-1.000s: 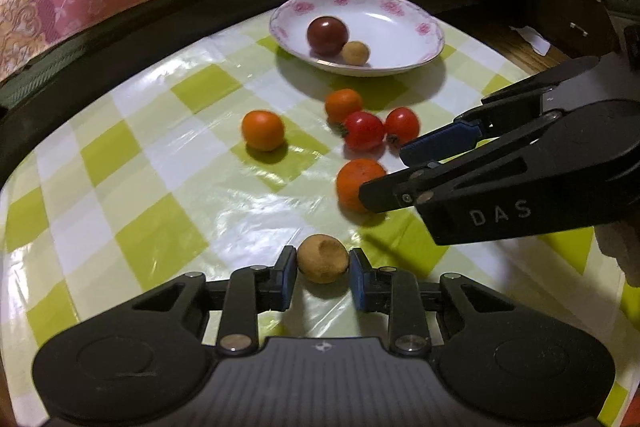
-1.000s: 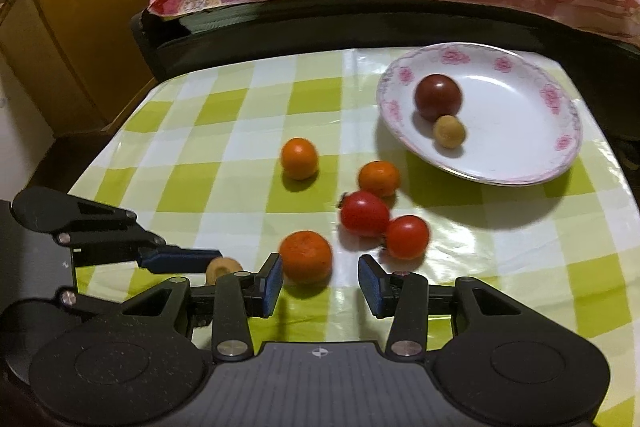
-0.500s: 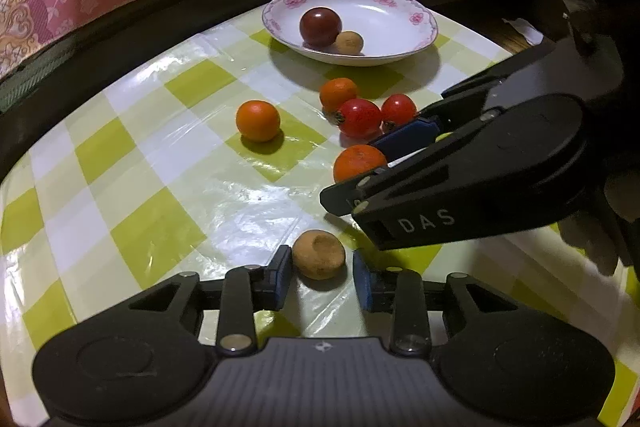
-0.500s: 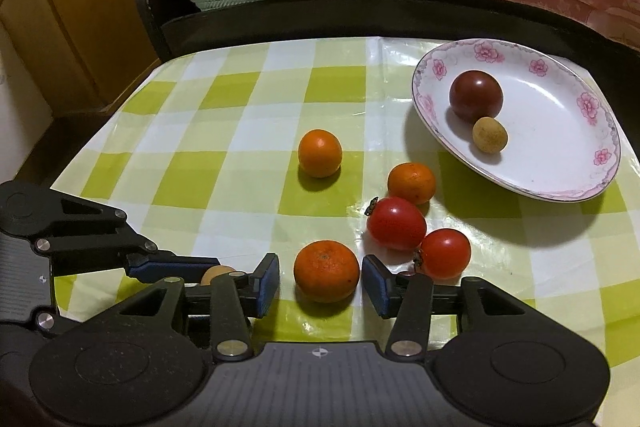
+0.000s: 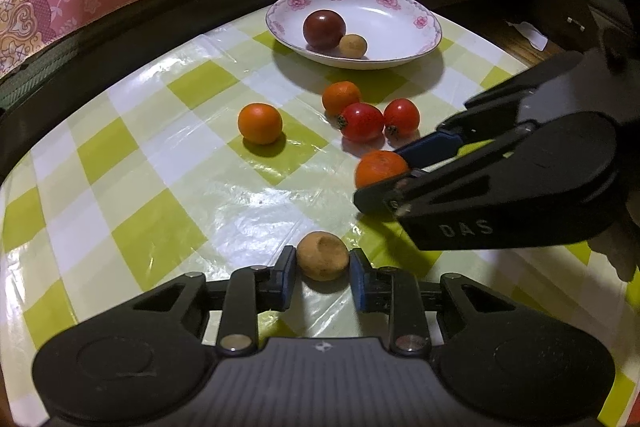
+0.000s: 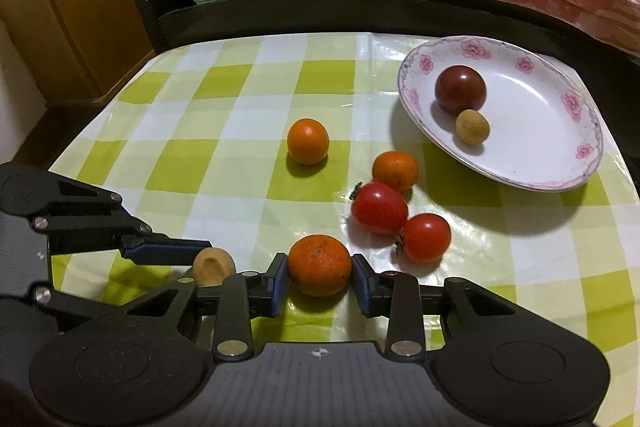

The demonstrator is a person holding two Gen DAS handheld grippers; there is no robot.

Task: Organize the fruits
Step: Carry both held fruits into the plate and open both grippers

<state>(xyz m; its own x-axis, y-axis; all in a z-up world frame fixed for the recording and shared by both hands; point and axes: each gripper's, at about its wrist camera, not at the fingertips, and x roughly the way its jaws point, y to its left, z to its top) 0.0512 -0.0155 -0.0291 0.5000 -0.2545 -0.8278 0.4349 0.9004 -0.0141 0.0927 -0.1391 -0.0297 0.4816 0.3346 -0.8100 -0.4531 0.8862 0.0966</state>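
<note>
both jaws have just closed in, the left gripper (image 5: 322, 269) pinching the brown fruit (image 5: 322, 255), the right gripper (image 6: 320, 279) pinching the orange (image 6: 320, 264), ready for the plate (image 6: 560, 171).

Six loose fruits (image 6: 308, 141) on the checkered cloth, two (image 6: 461, 89) in the plate (image 6: 560, 163).

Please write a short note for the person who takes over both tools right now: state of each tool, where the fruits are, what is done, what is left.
Left tool: closed on the small brown fruit, low at the table.
Right tool: closed on the nearest orange, also low at the table.
Plate: holds a dark red fruit and a second brown fruit. That part is done.
Left on the cloth: two oranges and two red tomatoes, plus the two gripped fruits.
</note>
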